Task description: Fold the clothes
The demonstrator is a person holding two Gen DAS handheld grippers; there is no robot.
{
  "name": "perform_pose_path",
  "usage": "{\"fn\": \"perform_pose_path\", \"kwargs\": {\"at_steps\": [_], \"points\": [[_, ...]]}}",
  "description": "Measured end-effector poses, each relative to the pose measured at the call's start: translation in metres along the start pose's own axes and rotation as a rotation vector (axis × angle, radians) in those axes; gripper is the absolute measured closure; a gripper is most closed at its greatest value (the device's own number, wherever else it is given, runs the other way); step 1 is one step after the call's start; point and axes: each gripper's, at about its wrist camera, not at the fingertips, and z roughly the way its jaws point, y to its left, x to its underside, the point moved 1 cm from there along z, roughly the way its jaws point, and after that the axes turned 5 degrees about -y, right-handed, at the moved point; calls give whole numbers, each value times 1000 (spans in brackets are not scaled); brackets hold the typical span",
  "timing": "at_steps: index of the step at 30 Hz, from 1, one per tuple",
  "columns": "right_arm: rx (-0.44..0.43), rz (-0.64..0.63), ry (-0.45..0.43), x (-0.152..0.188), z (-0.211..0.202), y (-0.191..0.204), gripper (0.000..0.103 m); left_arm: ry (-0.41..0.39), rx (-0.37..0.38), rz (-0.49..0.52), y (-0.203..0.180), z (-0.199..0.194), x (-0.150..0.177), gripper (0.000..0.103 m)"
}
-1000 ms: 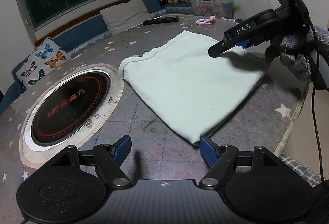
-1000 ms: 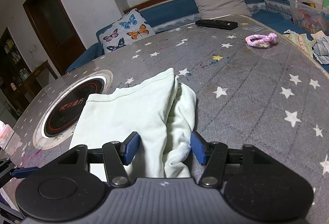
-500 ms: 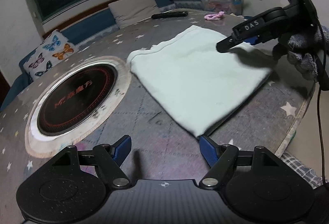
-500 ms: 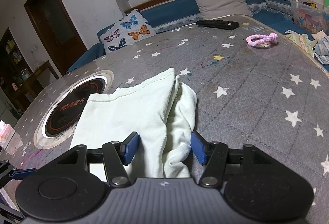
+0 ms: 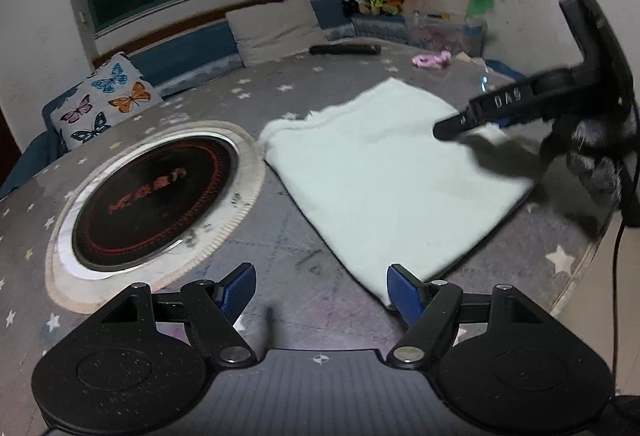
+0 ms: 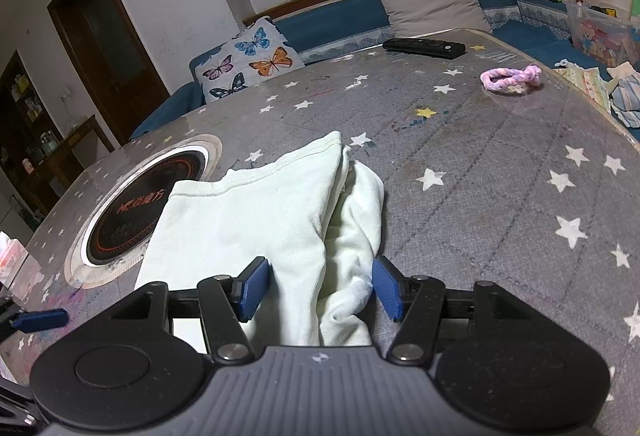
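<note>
the left gripper [image 5: 320,290] points downward toward the table [image 5: 280,244], jaws spread wide with nothing between its blue pads; its right pad sits just at the near corner of the folded pale garment [image 5: 392,180] without pressing it. the right gripper [image 6: 316,288] also tilts downward, jaws parted around the bunched near edge of the garment, the cloth lying between the pads, a gap showing on the left side. in the left wrist view the right gripper reaches over the garment's far right corner, held by a gloved hand [image 5: 592,156].
</note>
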Motion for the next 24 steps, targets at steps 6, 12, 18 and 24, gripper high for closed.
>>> {"fn": "perform_pose_path", "kwargs": {"at_steps": [6,12,18,24], "points": [[-3,0,2,0,0,-1,45,10,20,-5,5,2,-2,28],[-7,37,-9,-1,-1,-4,47,-12,44,-170,28,27,-32,34],[12,41,-33,-1,1,-5,46,17,22,-291,46,65,-50,45],[31,34,-55,-3,5,-4,45,40,25,-317,49,78,-53,45]]}}
